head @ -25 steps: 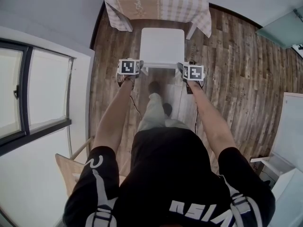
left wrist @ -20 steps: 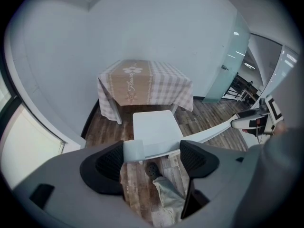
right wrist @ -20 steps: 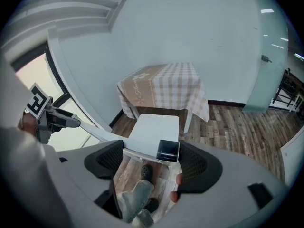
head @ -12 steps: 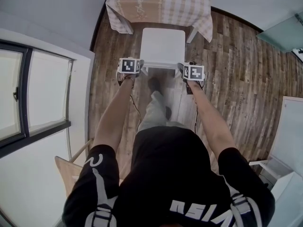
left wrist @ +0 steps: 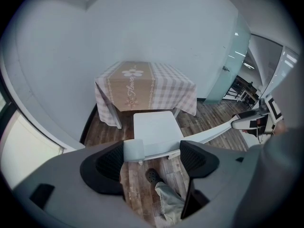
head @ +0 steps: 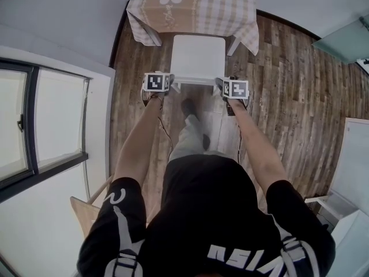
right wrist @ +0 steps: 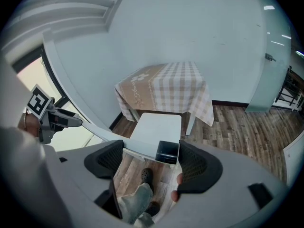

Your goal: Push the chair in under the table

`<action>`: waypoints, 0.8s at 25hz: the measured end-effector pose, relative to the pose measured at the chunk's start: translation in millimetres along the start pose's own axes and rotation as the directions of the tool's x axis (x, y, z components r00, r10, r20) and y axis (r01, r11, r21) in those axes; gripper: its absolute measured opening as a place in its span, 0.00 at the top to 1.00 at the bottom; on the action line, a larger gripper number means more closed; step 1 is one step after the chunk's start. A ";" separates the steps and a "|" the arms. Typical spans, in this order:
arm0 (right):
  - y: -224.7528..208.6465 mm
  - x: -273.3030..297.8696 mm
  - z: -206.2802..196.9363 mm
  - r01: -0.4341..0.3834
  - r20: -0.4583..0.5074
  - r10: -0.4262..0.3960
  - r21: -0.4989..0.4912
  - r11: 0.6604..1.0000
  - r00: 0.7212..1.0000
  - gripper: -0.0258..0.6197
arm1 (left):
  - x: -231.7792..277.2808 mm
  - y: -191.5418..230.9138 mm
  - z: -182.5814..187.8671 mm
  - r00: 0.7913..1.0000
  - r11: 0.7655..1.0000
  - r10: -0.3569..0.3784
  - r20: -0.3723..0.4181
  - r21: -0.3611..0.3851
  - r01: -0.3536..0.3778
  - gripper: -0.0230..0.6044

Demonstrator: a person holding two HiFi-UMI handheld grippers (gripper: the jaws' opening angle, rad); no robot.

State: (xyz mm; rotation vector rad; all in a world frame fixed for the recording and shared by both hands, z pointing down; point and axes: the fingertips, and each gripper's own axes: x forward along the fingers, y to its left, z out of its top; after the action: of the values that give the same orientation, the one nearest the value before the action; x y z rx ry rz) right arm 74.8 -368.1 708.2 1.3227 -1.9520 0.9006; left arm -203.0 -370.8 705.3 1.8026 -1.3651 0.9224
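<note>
The white chair (head: pixel 199 56) stood on the wood floor (head: pixel 288 91), facing the worktop (head: pixel 225 7), which was draped in a checked cloth with a flower print. The far edge of the chair's seat sat just at the cloth's hanging hem. Most of the seat lay clear of the worktop on the near side, between its two near legs.

The left gripper (left wrist: pixel 154 158) was at the left end of the chair's top back rail. Its jaws stood released and wide apart, and the pale rail end (left wrist: pixel 134 150) lay between them, up against the left-hand pad. From there the rail ran on across the gap and out past the other pad.

The right gripper (right wrist: pixel 152 159) was at the right end of the same rail, jaws likewise spread and not clenched. The rail's dark hollow end (right wrist: pixel 167 152) sat between them, close beside the right-hand pad.

In the head view both marker cubes sat level with the chair's back, one at each corner, with the person's arms reaching straight to them. One dark shoe (head: pixel 187 105) was planted on the floor just behind the chair, between the two grippers. A window (head: pixel 40 120) lay well to the chair's left.
</note>
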 end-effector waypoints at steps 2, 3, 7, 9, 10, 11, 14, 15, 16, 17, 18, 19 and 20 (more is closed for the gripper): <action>-1.5 3.5 5.6 -0.001 -0.001 0.001 0.003 1.000 1.000 0.37 | 3.6 1.7 6.9 1.000 1.000 -0.001 0.000 0.002 0.001 0.36; -2.3 5.2 8.8 0.002 -0.002 -0.002 0.003 1.000 1.000 0.37 | 5.2 2.9 10.8 1.000 1.000 -0.001 0.000 0.003 0.001 0.36; -4.6 13.1 18.8 0.010 -0.003 -0.010 0.003 1.000 1.000 0.37 | 12.5 8.0 21.8 1.000 1.000 0.000 0.001 0.006 0.000 0.36; -5.6 18.1 23.7 0.007 -0.002 -0.007 0.004 1.000 1.000 0.37 | 17.2 10.1 26.7 1.000 1.000 -0.003 0.002 0.007 0.003 0.36; -6.5 20.4 26.6 0.008 -0.002 -0.008 0.006 1.000 1.000 0.37 | 19.4 11.1 30.2 1.000 1.000 -0.003 0.002 0.008 0.003 0.36; -7.6 22.6 29.8 0.009 -0.003 -0.009 0.007 1.000 1.000 0.37 | 21.5 12.2 34.3 1.000 1.000 -0.004 0.003 0.009 0.004 0.36; -10.4 29.2 39.8 0.012 -0.004 -0.012 0.010 1.000 1.000 0.37 | 27.7 15.6 45.9 1.000 1.000 -0.007 0.002 0.012 0.007 0.36; -11.4 31.1 42.7 0.013 -0.004 -0.013 0.010 1.000 1.000 0.37 | 29.4 16.7 49.2 1.000 1.000 -0.008 0.001 0.013 0.008 0.36; -12.4 32.9 45.4 0.015 -0.005 -0.015 0.011 1.000 1.000 0.37 | 30.9 17.6 52.3 1.000 1.000 -0.009 0.001 0.014 0.009 0.36; -13.3 34.7 48.0 0.016 -0.005 -0.016 0.011 1.000 1.000 0.37 | 32.7 18.4 55.3 1.000 1.000 -0.011 0.001 0.015 0.011 0.36; -14.1 36.5 50.9 0.016 -0.005 -0.016 0.011 1.000 1.000 0.37 | 34.7 19.1 58.3 1.000 1.000 -0.013 0.001 0.015 0.013 0.36; -15.0 38.4 54.0 0.015 -0.005 -0.015 0.011 1.000 1.000 0.37 | 36.7 19.9 61.6 1.000 1.000 -0.015 0.002 0.016 0.015 0.36; -15.9 40.6 57.1 0.015 -0.005 -0.015 0.012 1.000 1.000 0.37 | 38.8 20.8 65.0 1.000 1.000 -0.015 0.002 0.016 0.015 0.36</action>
State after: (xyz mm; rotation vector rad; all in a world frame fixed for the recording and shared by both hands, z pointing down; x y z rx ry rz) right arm 70.7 -439.8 710.0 1.3387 -1.9333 0.9097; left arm -207.0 -449.2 707.1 1.8241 -1.3477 0.9258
